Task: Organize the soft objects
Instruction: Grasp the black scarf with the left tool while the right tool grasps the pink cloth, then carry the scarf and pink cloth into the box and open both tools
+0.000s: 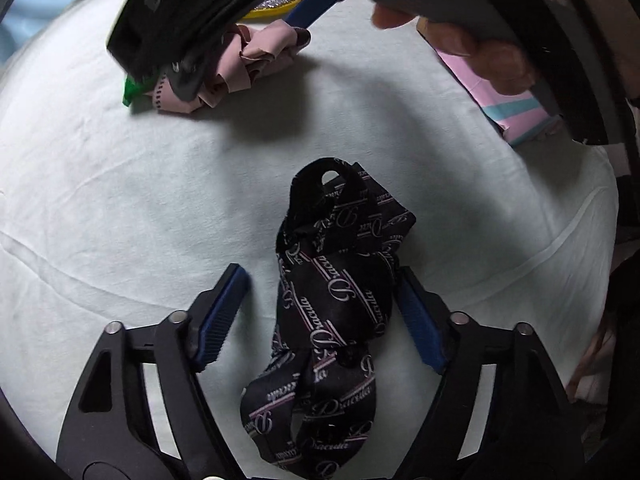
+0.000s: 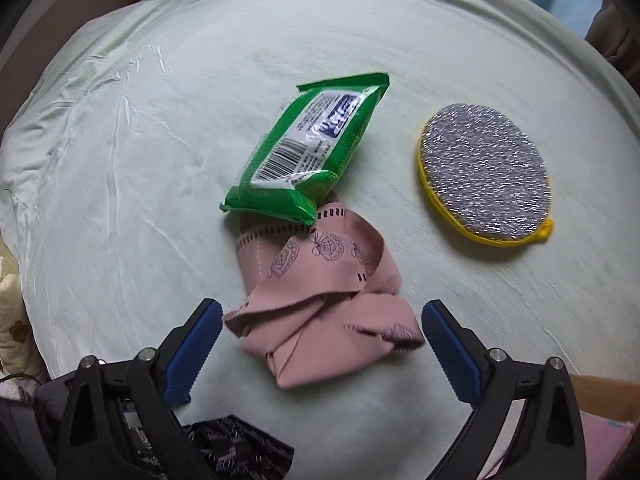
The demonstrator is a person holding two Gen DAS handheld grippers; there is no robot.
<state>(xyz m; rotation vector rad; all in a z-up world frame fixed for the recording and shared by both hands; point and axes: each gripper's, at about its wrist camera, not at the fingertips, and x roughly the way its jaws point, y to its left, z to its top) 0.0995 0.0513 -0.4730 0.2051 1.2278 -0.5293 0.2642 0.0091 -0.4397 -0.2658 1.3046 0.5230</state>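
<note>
In the left wrist view a black ribbon [image 1: 336, 300] with white lettering lies bunched on the pale green sheet [image 1: 120, 208]. My left gripper [image 1: 320, 272] points down over it, open, with the ribbon between its blue pads; the right pad is at the ribbon's edge and the left pad stands clear. In the right wrist view a crumpled pink ribbon [image 2: 320, 320] lies between the wide-open fingers of my right gripper [image 2: 323, 307], neither pad touching it. The same pink ribbon [image 1: 256, 56] shows at the top of the left view under the right gripper's blue finger [image 1: 316, 0].
A green wipes packet [image 2: 308, 148] rests against the pink ribbon's far end. A silver scouring pad [image 2: 484, 176] with a yellow rim lies to its right. A pink and blue box [image 1: 512, 96] sits at the sheet's right edge, near a hand [image 1: 480, 52].
</note>
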